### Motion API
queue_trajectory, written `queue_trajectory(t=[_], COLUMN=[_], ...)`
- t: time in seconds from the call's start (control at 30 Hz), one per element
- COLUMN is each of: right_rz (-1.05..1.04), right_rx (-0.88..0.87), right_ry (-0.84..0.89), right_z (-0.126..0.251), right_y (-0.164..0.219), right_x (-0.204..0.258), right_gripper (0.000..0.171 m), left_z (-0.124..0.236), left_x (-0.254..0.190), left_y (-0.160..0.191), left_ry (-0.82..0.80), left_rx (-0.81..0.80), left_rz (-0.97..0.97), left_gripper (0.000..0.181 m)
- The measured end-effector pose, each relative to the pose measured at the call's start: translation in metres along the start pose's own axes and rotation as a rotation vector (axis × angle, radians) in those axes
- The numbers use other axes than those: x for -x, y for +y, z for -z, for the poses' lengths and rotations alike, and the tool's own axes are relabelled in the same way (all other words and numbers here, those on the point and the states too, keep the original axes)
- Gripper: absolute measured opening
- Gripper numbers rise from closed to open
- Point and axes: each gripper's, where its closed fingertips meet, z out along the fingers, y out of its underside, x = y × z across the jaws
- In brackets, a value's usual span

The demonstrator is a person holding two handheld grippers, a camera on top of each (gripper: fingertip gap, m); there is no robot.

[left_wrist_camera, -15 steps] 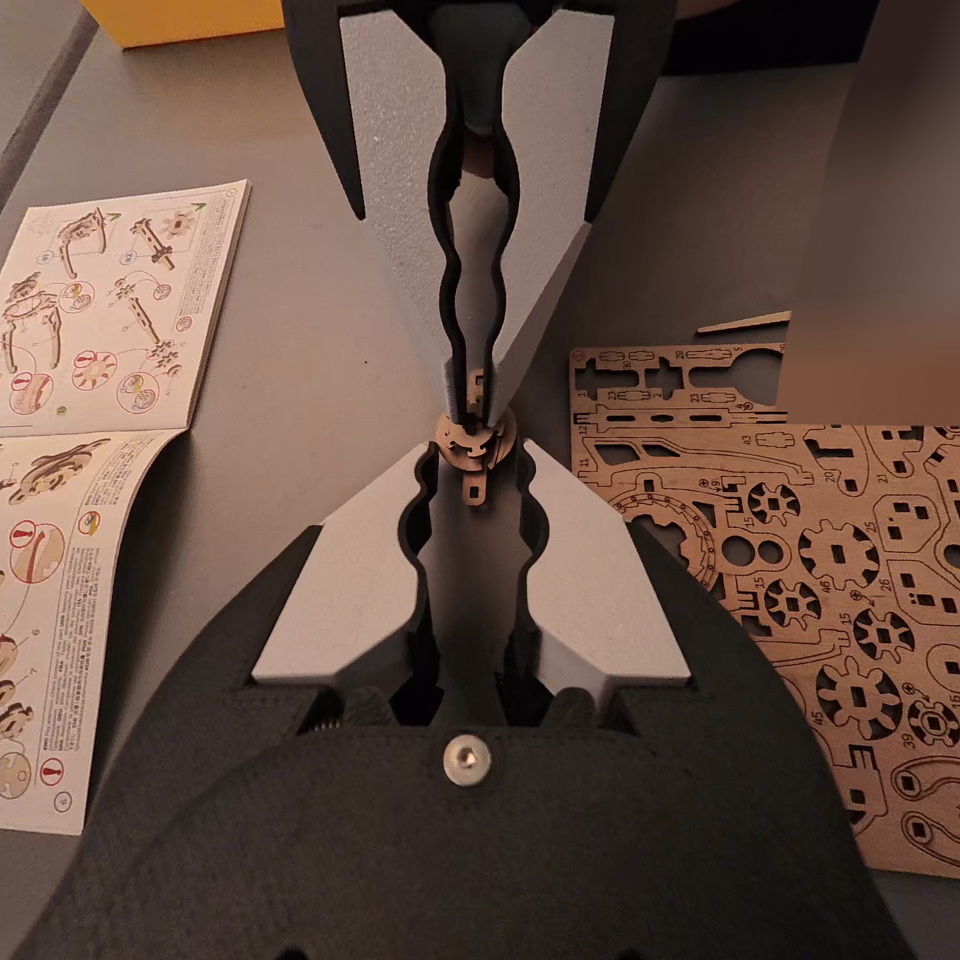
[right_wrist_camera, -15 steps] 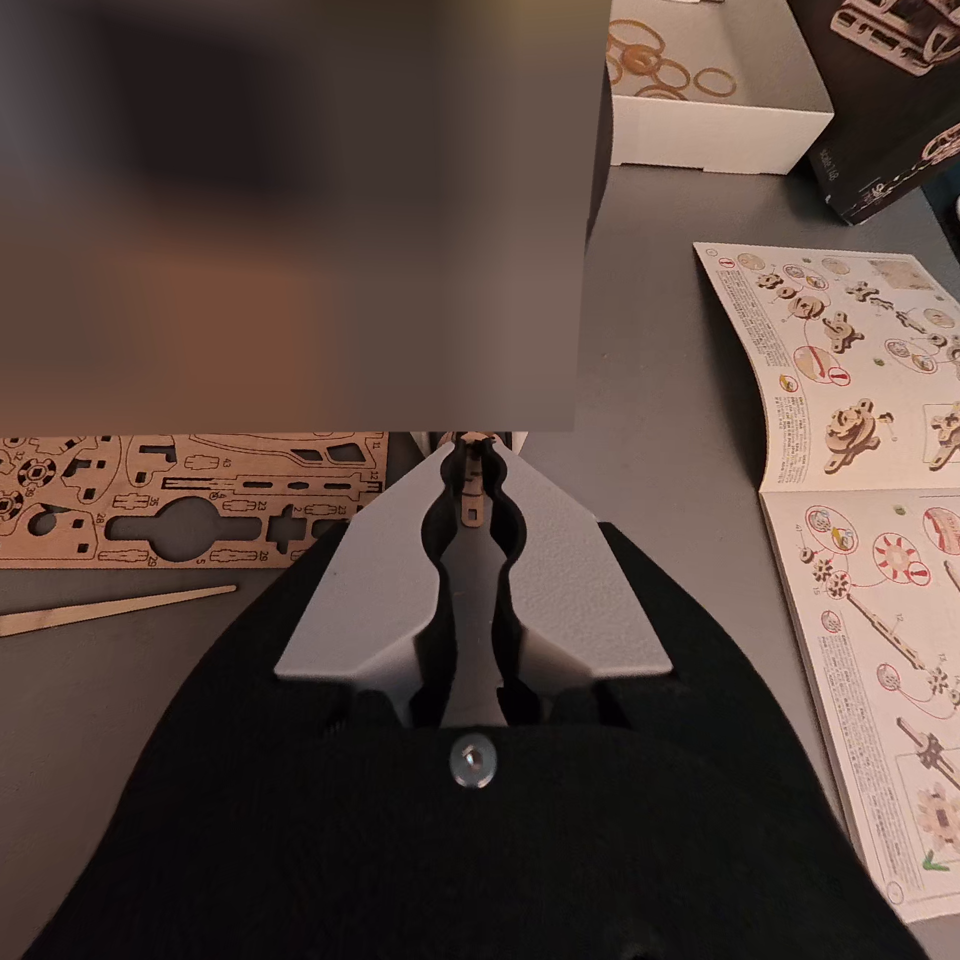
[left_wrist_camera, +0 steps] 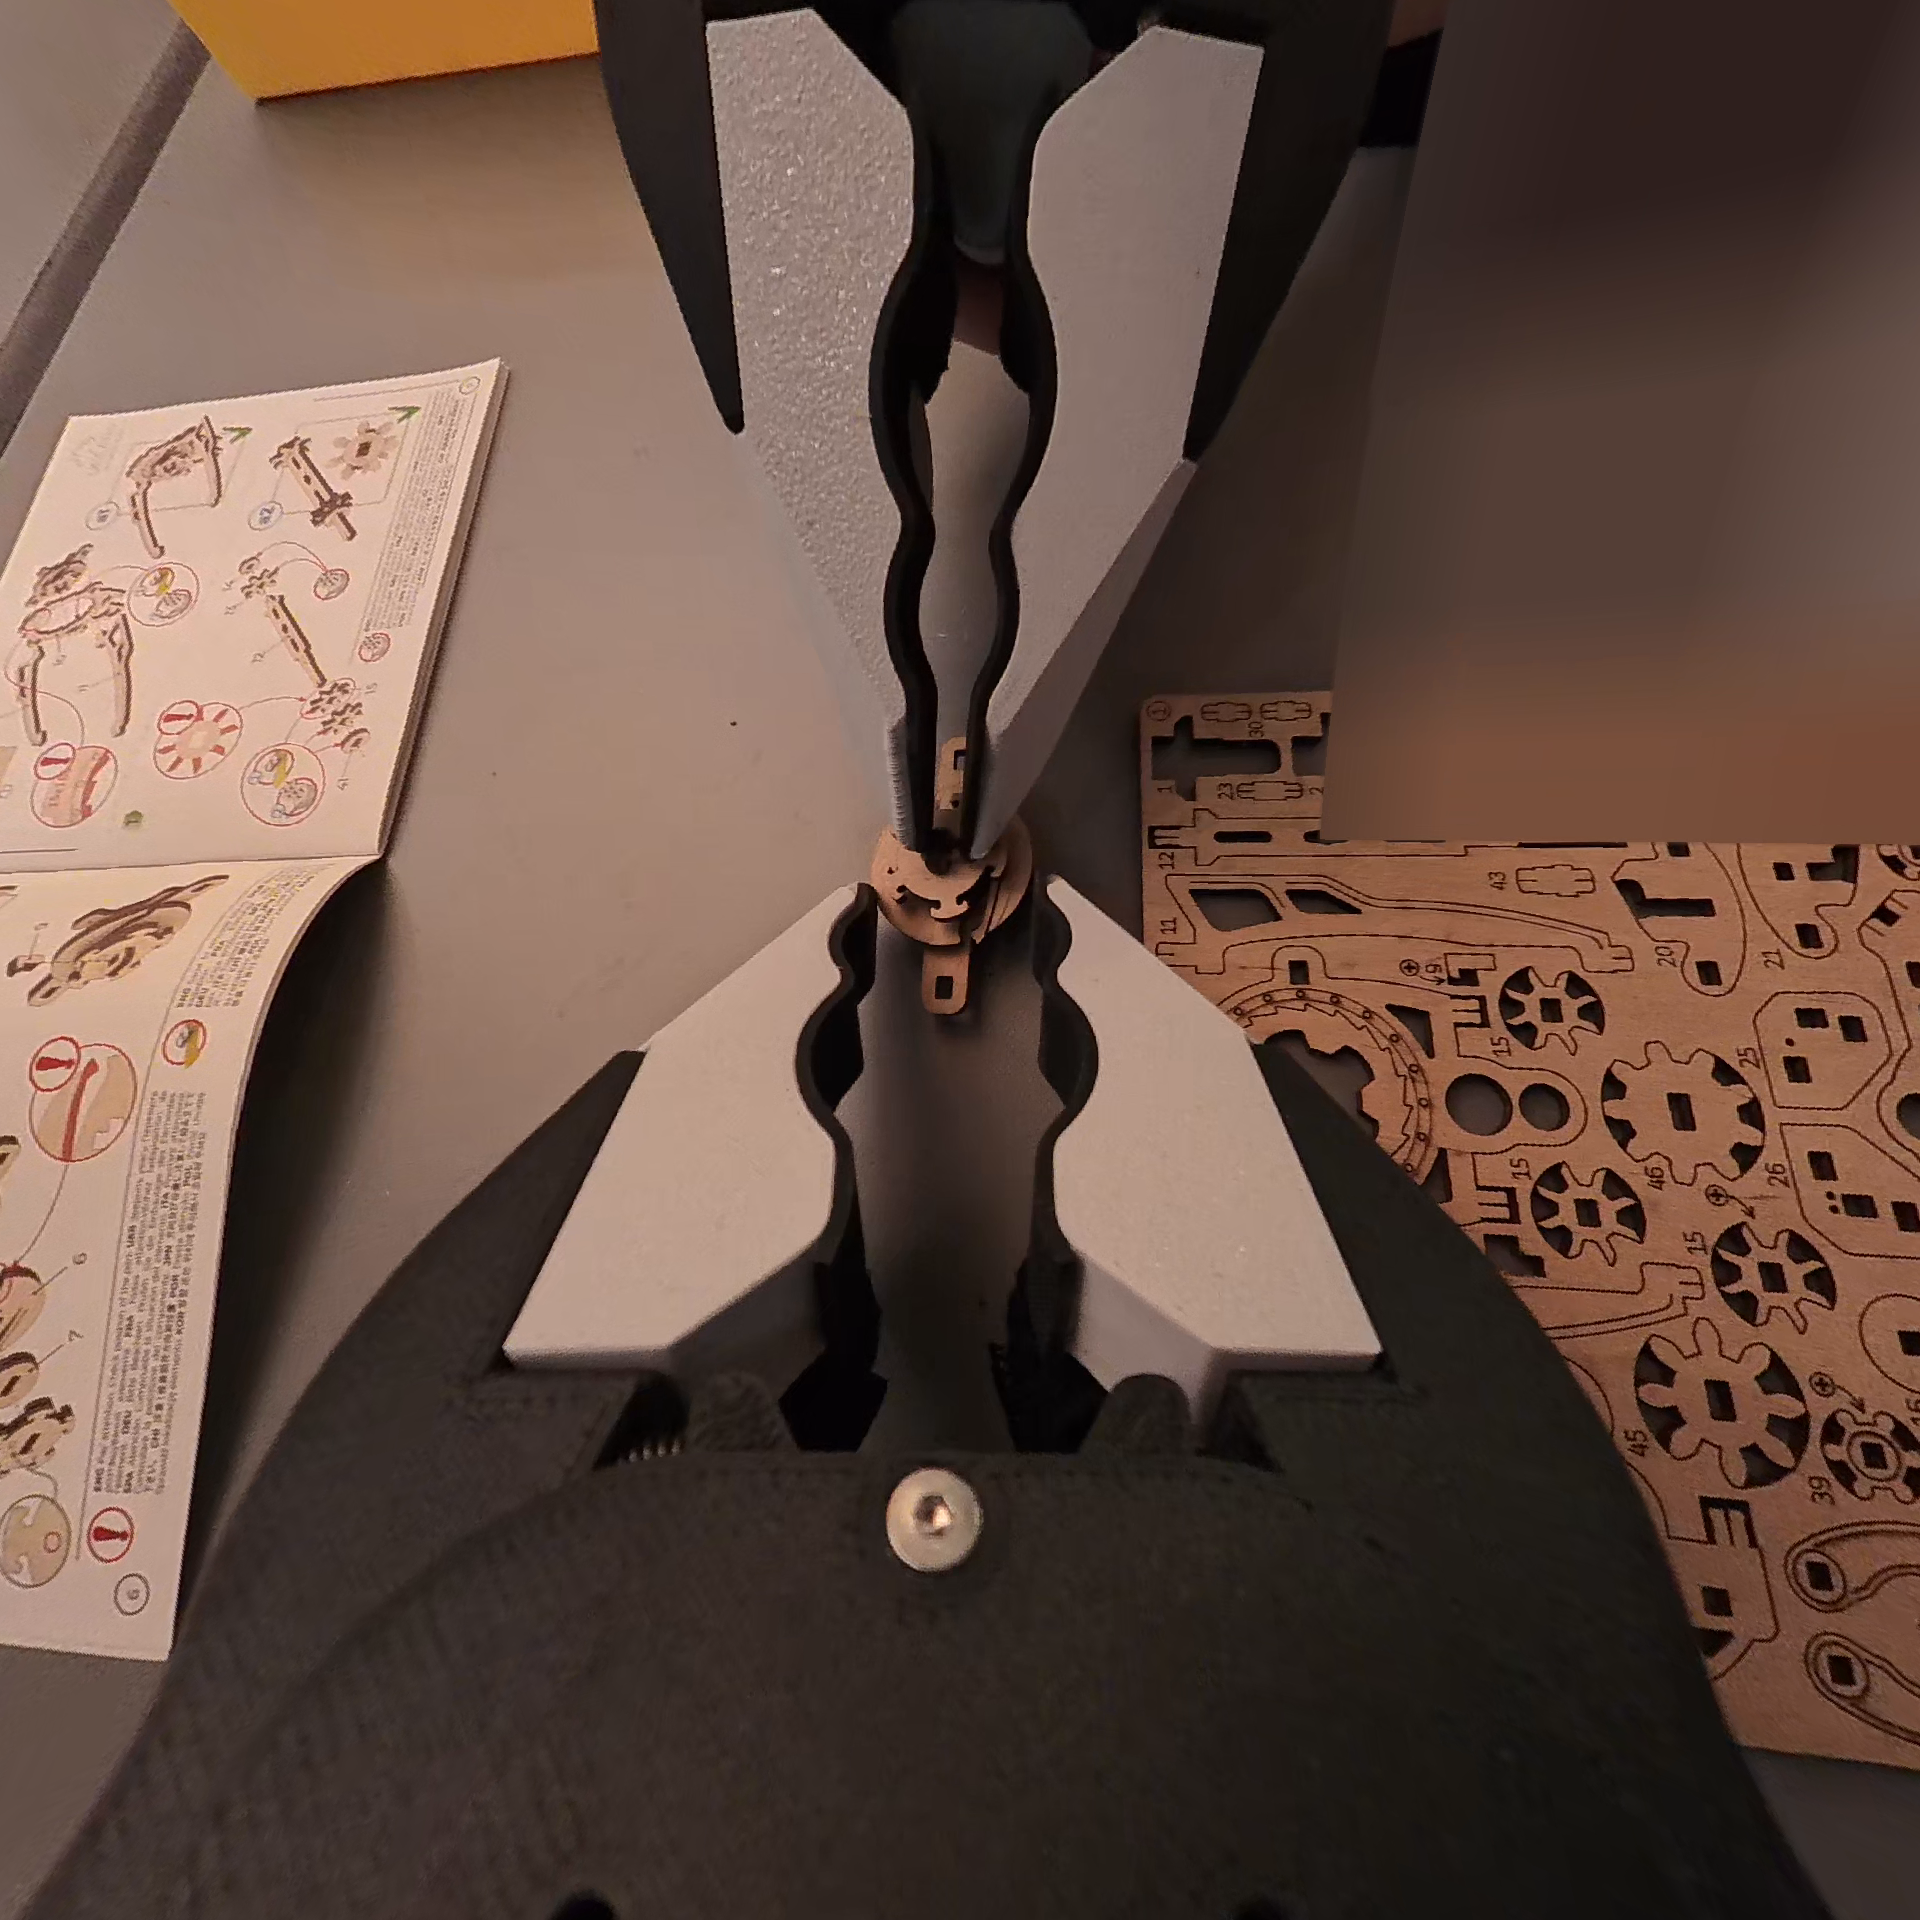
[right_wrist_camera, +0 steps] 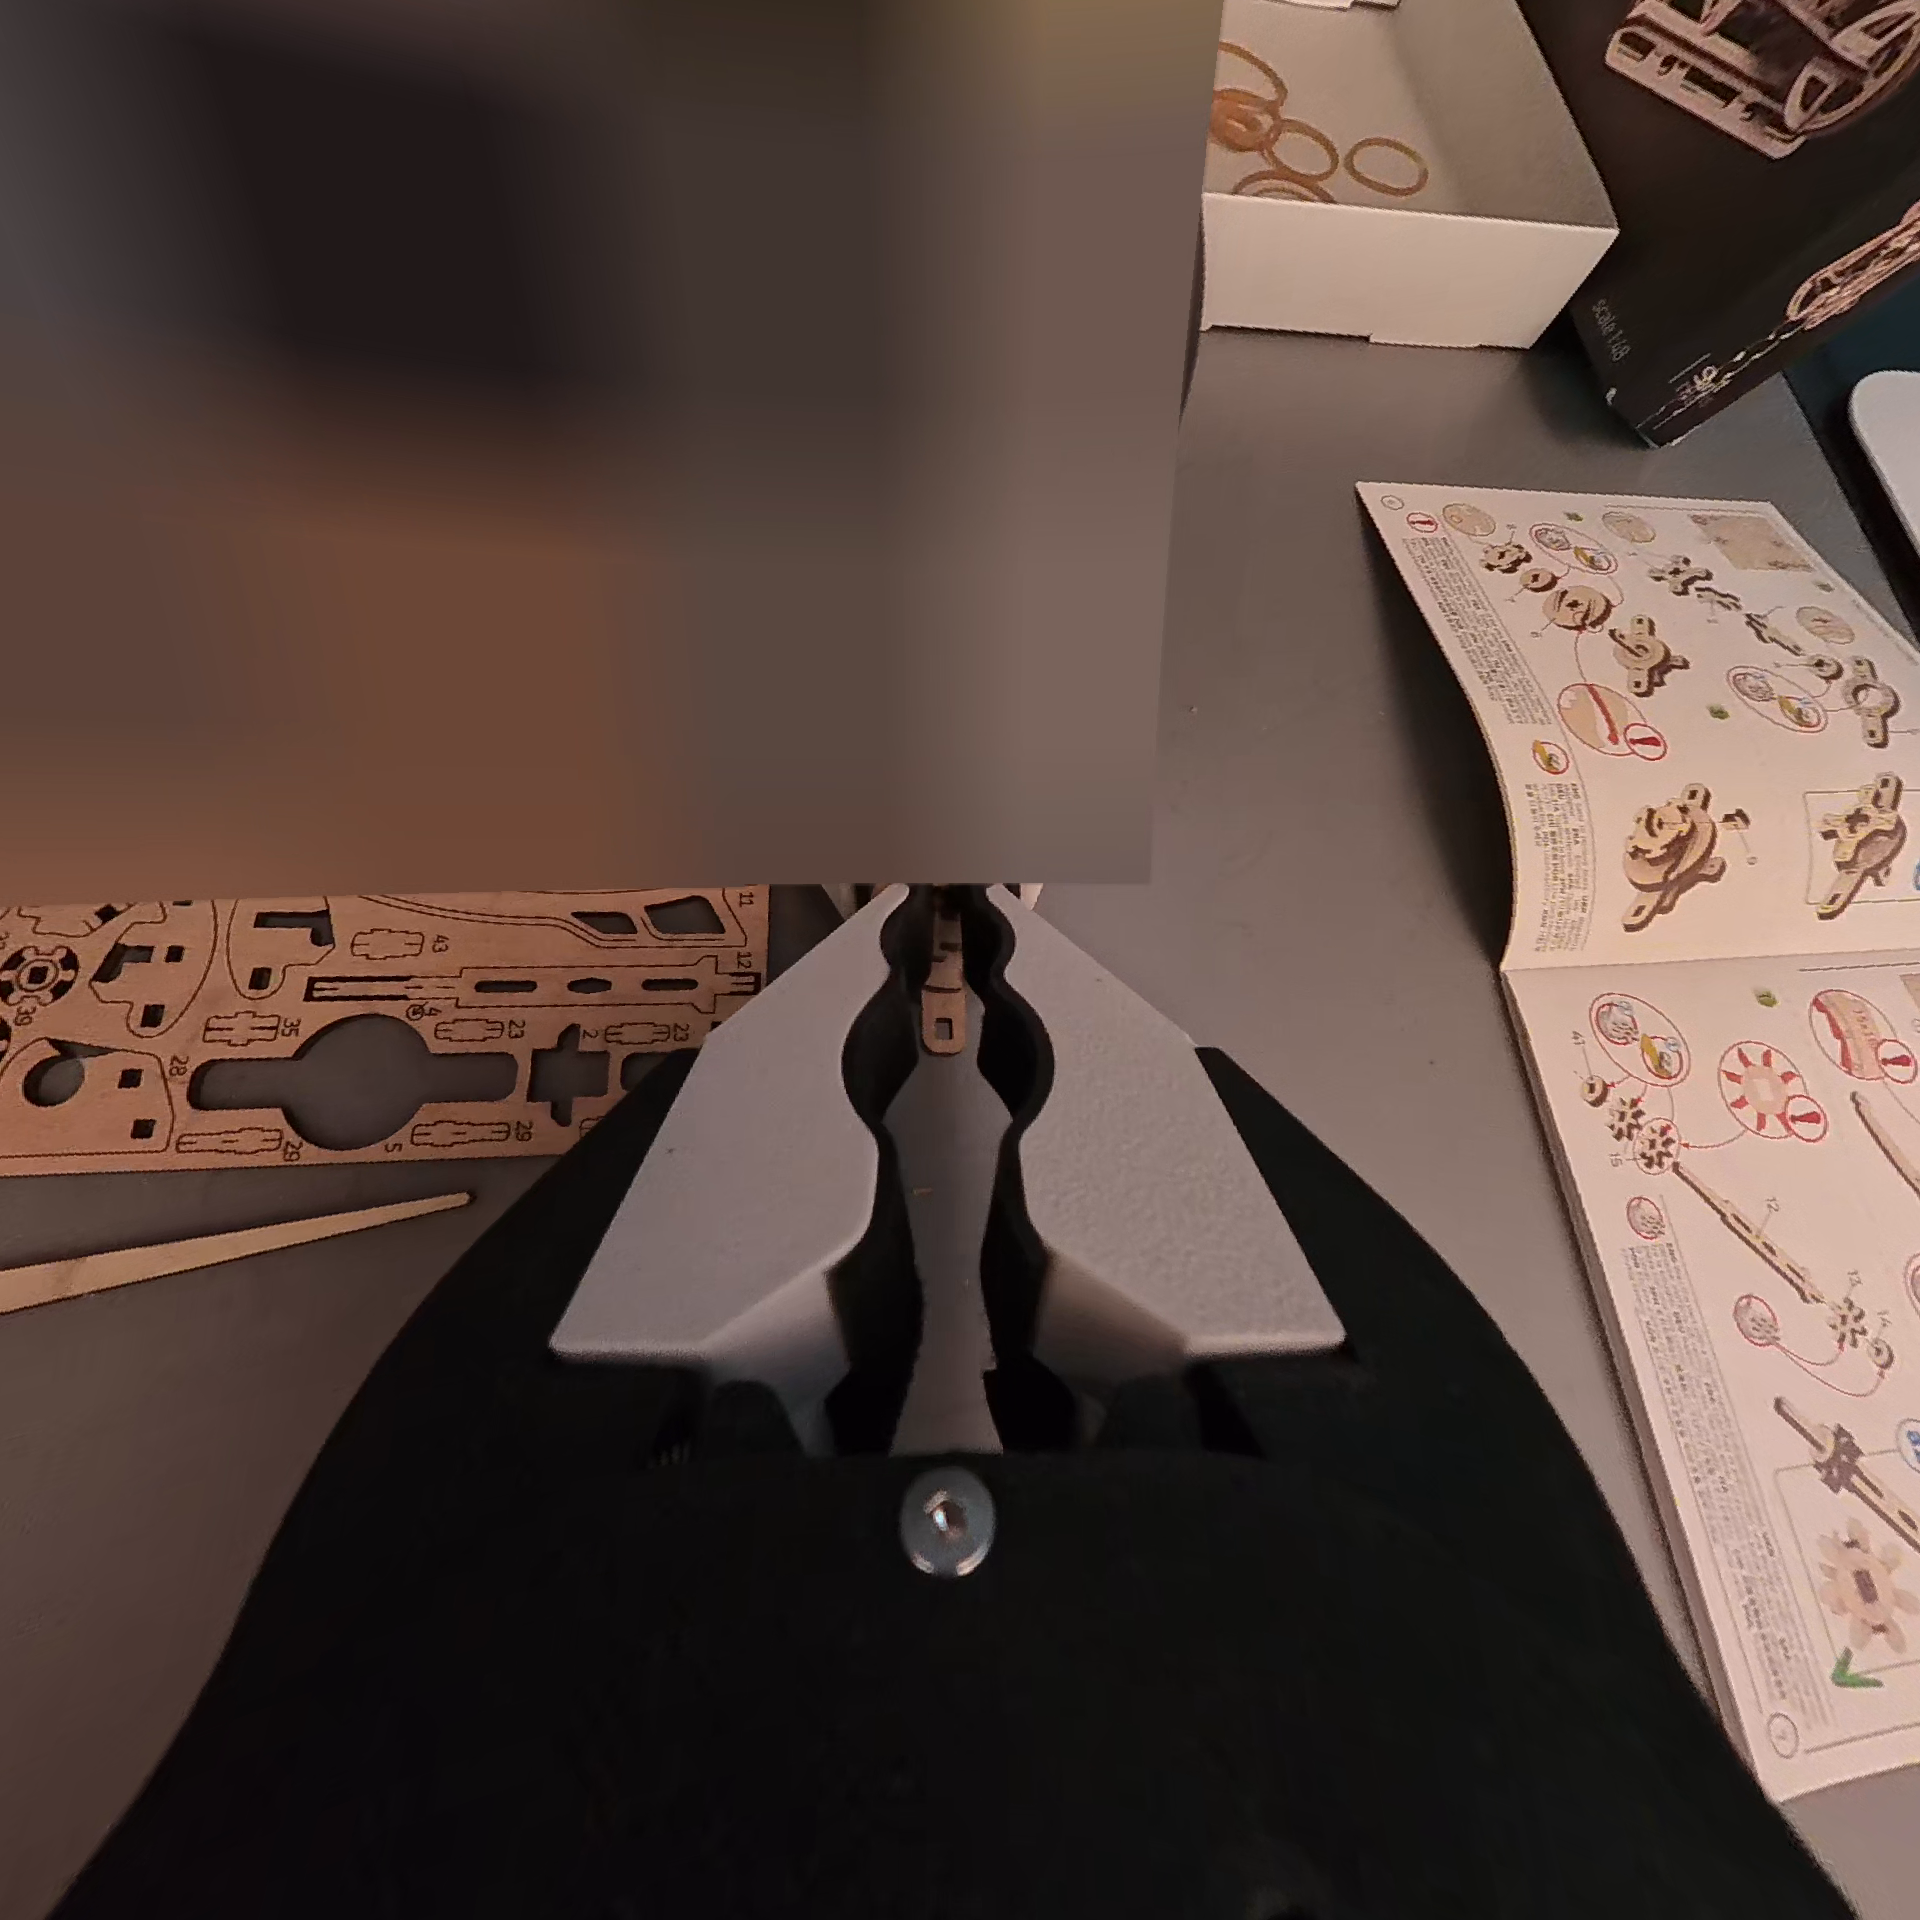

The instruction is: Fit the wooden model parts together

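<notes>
A thin wooden strip carries a stack of small round wooden discs. In the left wrist view my left gripper reaches from below. Its jaws stand a disc's width apart, with the pads against the discs' two edges. My right gripper comes from the top and is shut on the strip's far end. In the right wrist view the right gripper is shut on the strip, whose near end lies between its fingers. The discs and the left gripper are hidden behind a blur patch there.
A laser-cut wooden parts sheet lies on the grey table to the right, and shows at the left in the right wrist view. An open instruction booklet lies left. A thin wooden stick, a white box of rubber rings, a black box and a yellow box lie around. The grippers are tip to tip, or close to it.
</notes>
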Motion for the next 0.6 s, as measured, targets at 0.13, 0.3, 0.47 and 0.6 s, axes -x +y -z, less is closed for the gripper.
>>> queue_trajectory(t=[0.13,0.3,0.47,0.6], right_rz=[0.016,0.031,0.022,0.075], right_rx=[0.008,0.014,-0.014,-0.045], right_ry=[0.027,0.056,0.020,0.046], right_z=[0.0000,0.0002,0.0002,0.0003], right_y=[0.0000,0.0002,-0.0003,-0.0022], right_x=[-0.0002,-0.0017,-0.0008,-0.0014], right_gripper=[0.004,0.004,0.005,0.005], left_z=[-0.0001,-0.0005,-0.0001,0.0005], left_x=[-0.0001,0.0012,0.0018,0.0036], left_y=[0.0000,0.0003,0.0005,0.0008], left_ry=[-0.005,-0.020,-0.023,-0.045], left_rx=[0.001,0.003,0.003,0.014], left_rz=[-0.005,-0.011,-0.027,-0.055], left_gripper=[0.028,0.028,0.028,0.028])
